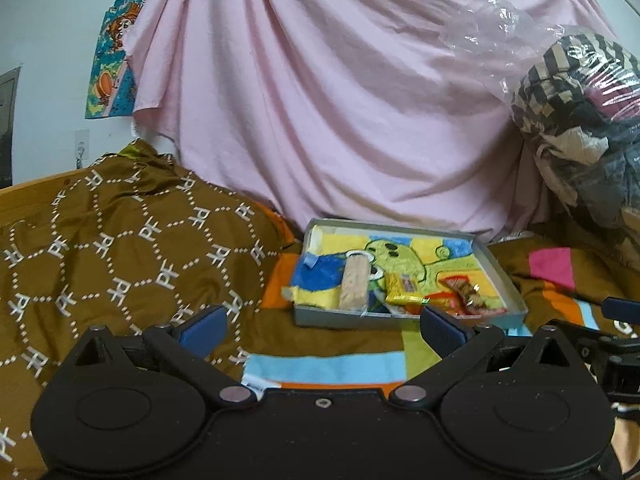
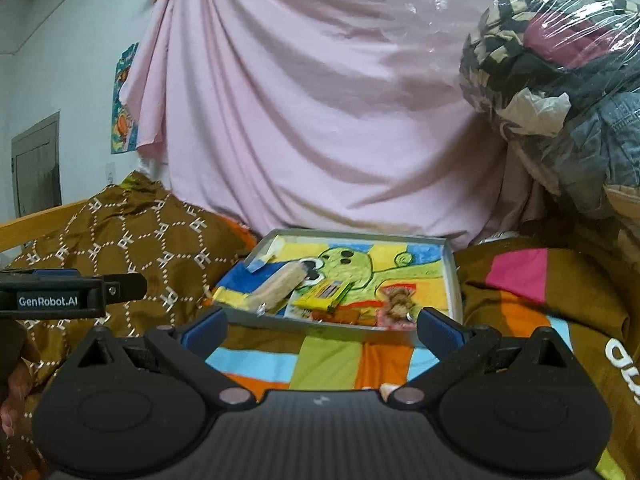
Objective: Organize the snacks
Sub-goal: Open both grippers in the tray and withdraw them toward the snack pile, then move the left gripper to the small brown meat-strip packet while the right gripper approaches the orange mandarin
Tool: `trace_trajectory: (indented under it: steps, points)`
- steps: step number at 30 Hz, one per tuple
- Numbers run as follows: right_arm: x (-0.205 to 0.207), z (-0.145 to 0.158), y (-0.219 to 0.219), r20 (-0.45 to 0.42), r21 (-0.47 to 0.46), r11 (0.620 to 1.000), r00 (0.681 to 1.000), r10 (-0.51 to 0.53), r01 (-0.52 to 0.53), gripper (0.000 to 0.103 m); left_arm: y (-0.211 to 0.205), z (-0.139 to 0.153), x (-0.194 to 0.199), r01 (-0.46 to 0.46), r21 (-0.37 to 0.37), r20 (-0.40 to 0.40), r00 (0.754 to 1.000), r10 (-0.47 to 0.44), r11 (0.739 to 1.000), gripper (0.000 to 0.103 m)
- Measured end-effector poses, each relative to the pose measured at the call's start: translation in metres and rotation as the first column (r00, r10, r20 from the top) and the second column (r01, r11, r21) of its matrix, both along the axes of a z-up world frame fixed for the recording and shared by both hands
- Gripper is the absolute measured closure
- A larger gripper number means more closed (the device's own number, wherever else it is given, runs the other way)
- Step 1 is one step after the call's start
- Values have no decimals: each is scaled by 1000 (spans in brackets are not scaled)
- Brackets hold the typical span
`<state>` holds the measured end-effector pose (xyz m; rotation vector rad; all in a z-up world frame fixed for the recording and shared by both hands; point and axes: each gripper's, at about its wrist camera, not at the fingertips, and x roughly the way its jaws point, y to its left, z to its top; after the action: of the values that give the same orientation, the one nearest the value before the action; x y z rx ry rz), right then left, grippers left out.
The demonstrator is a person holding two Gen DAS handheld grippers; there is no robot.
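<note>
Three snacks, a tan bar (image 1: 353, 283), a yellow pack (image 1: 403, 289) and a red pack (image 1: 466, 293), lie in the grey tray (image 1: 505, 280) on the bed; both grippers' fingers (image 1: 203, 330) are wide apart and empty; next, I think, is reaching in.

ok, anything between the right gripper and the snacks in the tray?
Only the tray's near wall. The open right gripper faces it head-on; the yellow packet and wafer pack lie just behind that low wall.
</note>
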<state>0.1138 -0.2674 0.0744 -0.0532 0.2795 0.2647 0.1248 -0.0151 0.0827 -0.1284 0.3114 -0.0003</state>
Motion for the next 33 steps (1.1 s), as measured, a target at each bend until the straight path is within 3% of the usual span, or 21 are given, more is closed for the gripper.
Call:
trace_trajectory:
  steps: [19, 29, 33]
  points:
    - [-23, -50, 22, -165, -44, 998, 985, 41, -49, 0, 12, -59, -24, -28, 72, -127, 991, 37, 997, 1]
    - [-23, -70, 34, -255, -74, 995, 966, 45, -66, 0, 20, -84, -22, -32, 58, -198, 979, 43, 998, 1]
    - [-20, -77, 46, -292, -144, 989, 956, -1, -43, 0, 28, -99, -20, -37, 35, -257, 965, 44, 999, 1]
